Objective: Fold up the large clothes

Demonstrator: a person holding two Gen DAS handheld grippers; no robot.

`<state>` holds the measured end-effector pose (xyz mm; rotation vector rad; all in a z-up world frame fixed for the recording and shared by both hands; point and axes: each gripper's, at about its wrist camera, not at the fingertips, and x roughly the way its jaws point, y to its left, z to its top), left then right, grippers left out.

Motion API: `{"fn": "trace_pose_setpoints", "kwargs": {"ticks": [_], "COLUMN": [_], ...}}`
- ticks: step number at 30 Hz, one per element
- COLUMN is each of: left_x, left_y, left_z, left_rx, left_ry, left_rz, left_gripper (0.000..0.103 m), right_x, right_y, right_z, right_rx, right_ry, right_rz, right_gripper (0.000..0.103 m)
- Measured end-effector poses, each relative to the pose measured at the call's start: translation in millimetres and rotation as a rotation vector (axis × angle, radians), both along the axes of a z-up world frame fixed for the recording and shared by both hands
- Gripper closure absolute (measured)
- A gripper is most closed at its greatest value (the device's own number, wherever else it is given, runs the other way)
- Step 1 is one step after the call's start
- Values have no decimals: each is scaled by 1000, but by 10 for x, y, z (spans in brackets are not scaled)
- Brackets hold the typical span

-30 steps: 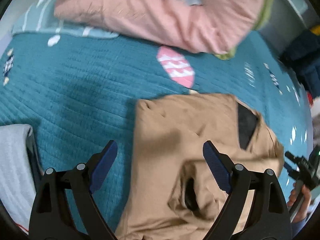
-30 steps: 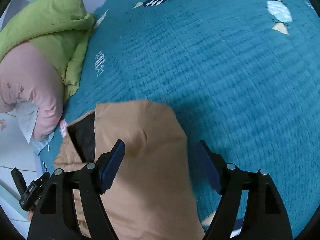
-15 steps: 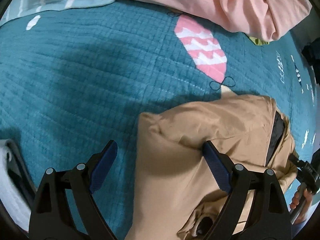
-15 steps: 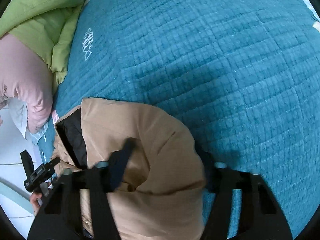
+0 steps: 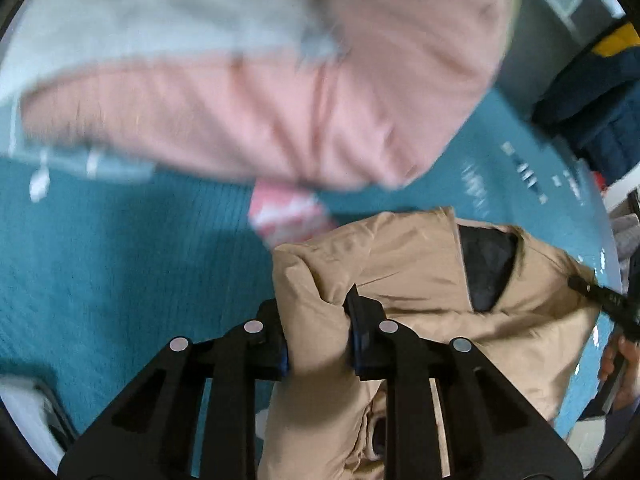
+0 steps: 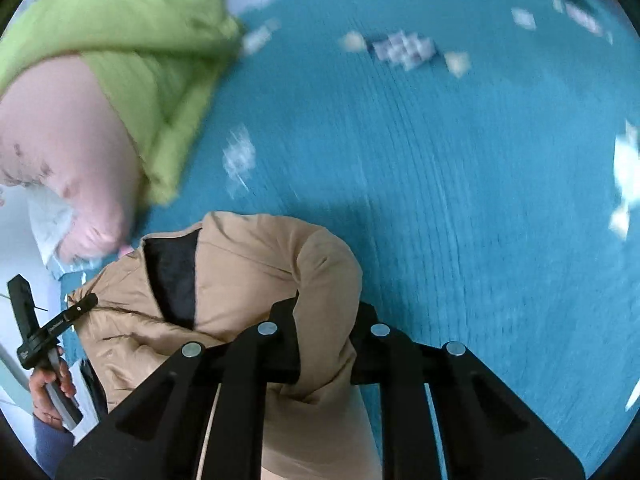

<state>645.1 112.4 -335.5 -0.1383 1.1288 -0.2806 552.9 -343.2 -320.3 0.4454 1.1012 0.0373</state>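
I had both grippers closed on the tan jacket (image 5: 404,264), which lay on the teal bed quilt (image 5: 120,264) just in front of the pink bedding (image 5: 280,120). My left gripper (image 5: 318,320) pinched a thick fold at the jacket's left top corner; my right gripper (image 6: 326,320) pinched a matching fold at the right top corner, with the black lining (image 6: 174,276) of the open collar between the two grasps. To perform this step well, I judged that both corners should be lifted together and level, the span between them kept taut, and the fold carried in one even motion, so that the padded cloth would not bunch or slip from either grasp. The green duvet (image 6: 132,40) lay well apart and posed no obstruction. Compared with one second earlier, both grippers, then wide open above the jacket, had closed on cloth; half a second earlier the left gripper stood open with its fingers either side of the corner. Both current views were motion-blurred.
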Motion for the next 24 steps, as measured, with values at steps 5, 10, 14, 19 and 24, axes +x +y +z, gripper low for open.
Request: {"fn": "trace_pose_setpoints", "kwargs": {"ticks": [5, 10, 14, 19, 24], "left_x": [-241, -984, -1750, -2644, -3358], "left_y": [157, 367, 481, 611, 726], "left_z": [440, 679, 791, 689, 255], "left_rx": [-63, -133, -141, -136, -137], "left_ry": [-104, -148, -166, -128, -37], "left_rz": [-29, -64, -96, -93, -45], "left_gripper": [82, 82, 82, 81, 78], "right_x": [-259, -937, -1676, -2656, -3428], "right_y": [33, 17, -5, 136, 327], "right_z": [438, 640, 688, 677, 236], "right_rx": [5, 24, 58, 52, 38], "right_ry": [-145, -213, -206, -165, -26], "right_rz": [33, 68, 97, 134, 154], "right_gripper": [91, 90, 90, 89, 87]}}
